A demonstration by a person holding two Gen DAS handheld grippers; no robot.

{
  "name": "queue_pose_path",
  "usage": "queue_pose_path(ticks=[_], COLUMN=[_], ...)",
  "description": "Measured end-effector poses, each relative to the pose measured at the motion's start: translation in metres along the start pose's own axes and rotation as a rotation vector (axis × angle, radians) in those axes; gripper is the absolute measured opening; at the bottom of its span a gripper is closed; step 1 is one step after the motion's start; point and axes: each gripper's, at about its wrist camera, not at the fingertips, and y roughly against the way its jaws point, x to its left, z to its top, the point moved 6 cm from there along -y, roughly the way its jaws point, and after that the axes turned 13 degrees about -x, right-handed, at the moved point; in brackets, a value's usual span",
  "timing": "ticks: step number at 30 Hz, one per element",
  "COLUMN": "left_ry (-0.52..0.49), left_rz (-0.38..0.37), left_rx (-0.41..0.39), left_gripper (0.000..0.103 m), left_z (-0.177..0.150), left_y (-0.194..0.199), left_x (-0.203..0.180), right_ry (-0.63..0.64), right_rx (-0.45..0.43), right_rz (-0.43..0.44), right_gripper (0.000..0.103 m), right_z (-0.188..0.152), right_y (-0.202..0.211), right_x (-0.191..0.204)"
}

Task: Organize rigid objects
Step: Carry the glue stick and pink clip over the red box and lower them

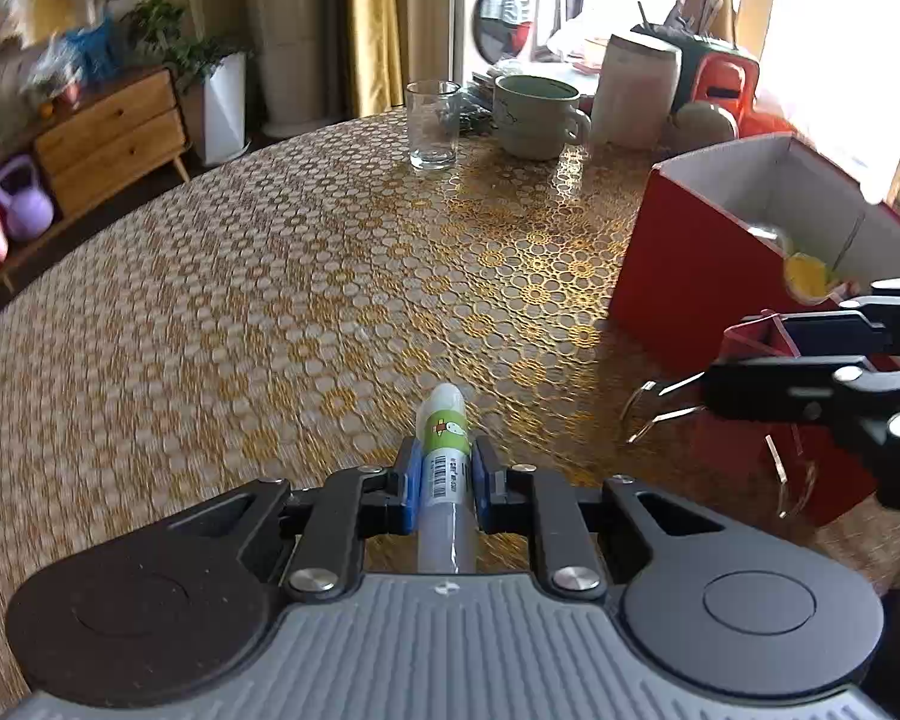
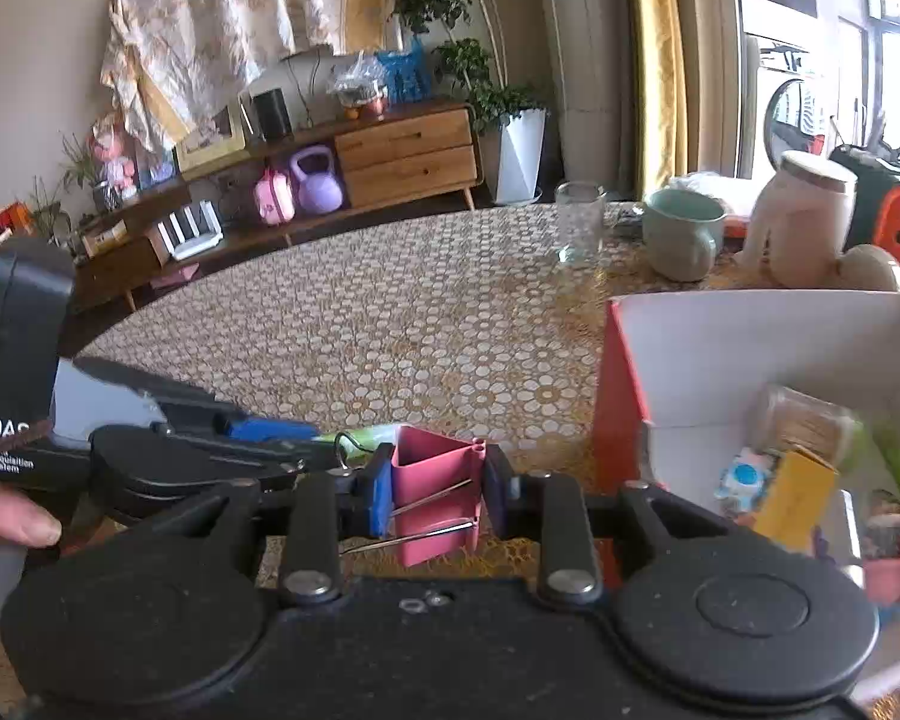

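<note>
In the left wrist view the counter [image 1: 270,300], under a gold lace-pattern cover, lies bare across the left and middle of the frame, its curved edge sweeping along the upper left. At upper middle stand a clear glass [image 1: 432,123] and a pale green mug [image 1: 537,114]. A red box [image 1: 690,264] with a white inside stands open at right.

The left tongs [image 1: 444,480] are clenched on a glue stick [image 1: 447,456] at lower middle: a white tube with a green label and barcode, its long axis running straight up the frame, its rounded end pointing away from the camera.

In the right wrist view the right tongs [image 2: 435,495] grip a red binder clip [image 2: 435,498] at lower middle, its wire handles slanting toward lower left. The box [image 2: 750,348] at right holds small items.
</note>
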Motion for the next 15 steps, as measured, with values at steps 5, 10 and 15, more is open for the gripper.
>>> queue_pose_path(ticks=[5, 10, 15], left_ry=[0.044, 0.055, 0.063], left_rz=[0.017, 0.015, 0.007], left_rx=[-0.014, -0.026, -0.059], left_gripper=[0.017, 0.017, 0.017], left_z=[0.002, 0.011, 0.031], left_y=[0.025, 0.047, 0.067], left_x=[-0.010, -0.023, -0.040], right_ry=[-0.007, -0.005, -0.006], right_rx=[-0.043, -0.079, -0.109], right_rz=[-0.008, -0.027, -0.060], right_gripper=[0.029, 0.029, 0.029], right_z=[0.012, 0.022, 0.031], right_y=[0.028, 0.050, 0.066], right_x=[-0.012, -0.029, -0.050])
